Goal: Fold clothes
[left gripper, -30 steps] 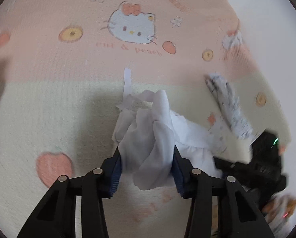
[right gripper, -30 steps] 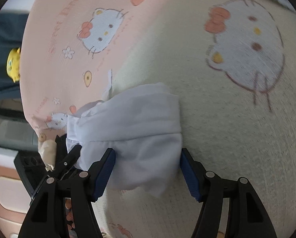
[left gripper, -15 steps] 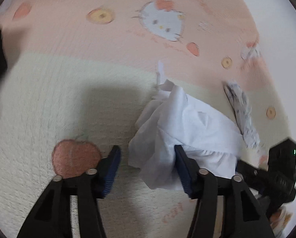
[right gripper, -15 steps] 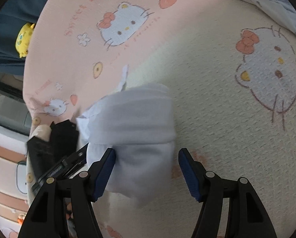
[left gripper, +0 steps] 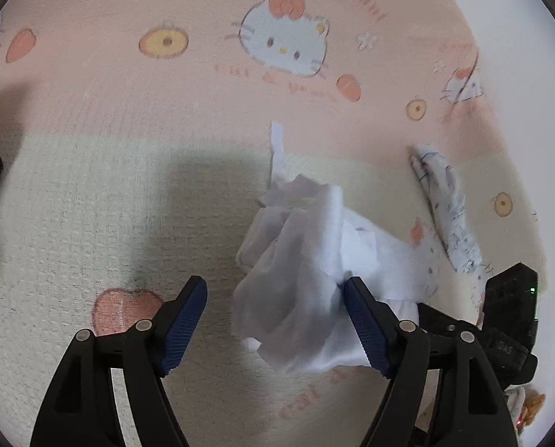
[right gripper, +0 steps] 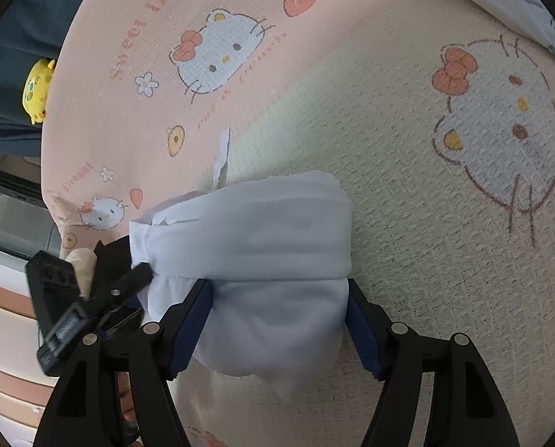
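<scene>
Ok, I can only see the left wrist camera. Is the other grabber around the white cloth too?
Observer: Yes. The right gripper straddles the white cloth, which fills the gap between its wide-set fingers and lies on the blanket.
Operator: Is there anything fun over there?
Observer: A yellow plush toy sits past the blanket's far left edge.
Operator: Any more cats?
Observer: A big cat face is printed on the cream part, to the right of the cloth.
</scene>
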Demonstrator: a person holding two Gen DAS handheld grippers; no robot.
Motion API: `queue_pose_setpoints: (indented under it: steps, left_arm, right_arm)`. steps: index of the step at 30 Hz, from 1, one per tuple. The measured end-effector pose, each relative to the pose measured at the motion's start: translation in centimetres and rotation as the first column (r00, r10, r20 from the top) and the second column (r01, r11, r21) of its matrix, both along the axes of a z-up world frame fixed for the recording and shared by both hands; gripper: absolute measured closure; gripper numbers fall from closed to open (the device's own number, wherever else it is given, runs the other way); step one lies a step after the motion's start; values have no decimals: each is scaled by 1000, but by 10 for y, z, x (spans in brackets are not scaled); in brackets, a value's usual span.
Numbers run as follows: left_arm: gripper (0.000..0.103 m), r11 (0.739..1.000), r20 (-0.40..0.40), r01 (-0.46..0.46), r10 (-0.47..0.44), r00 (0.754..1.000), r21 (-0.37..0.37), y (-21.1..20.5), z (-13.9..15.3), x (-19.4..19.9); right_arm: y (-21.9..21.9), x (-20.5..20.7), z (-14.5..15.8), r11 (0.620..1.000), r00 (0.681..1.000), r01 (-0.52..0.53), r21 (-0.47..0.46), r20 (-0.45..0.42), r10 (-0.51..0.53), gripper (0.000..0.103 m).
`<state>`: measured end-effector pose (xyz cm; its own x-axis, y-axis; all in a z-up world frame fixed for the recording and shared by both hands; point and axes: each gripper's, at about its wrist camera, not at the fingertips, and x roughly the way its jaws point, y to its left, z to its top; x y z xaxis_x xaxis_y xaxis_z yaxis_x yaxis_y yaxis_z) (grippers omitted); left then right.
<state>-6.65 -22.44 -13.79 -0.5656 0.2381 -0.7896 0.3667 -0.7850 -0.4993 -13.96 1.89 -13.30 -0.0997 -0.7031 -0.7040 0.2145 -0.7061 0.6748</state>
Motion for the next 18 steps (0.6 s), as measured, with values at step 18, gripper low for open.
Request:
queue_pose_setpoints:
  steps: [18]
  left_arm:
    - [27, 920, -101, -65, 113, 988, 387, -13, -47, 8]
  right_arm:
    - [3, -10, -24, 967, 976, 168, -193, 174, -135, 27]
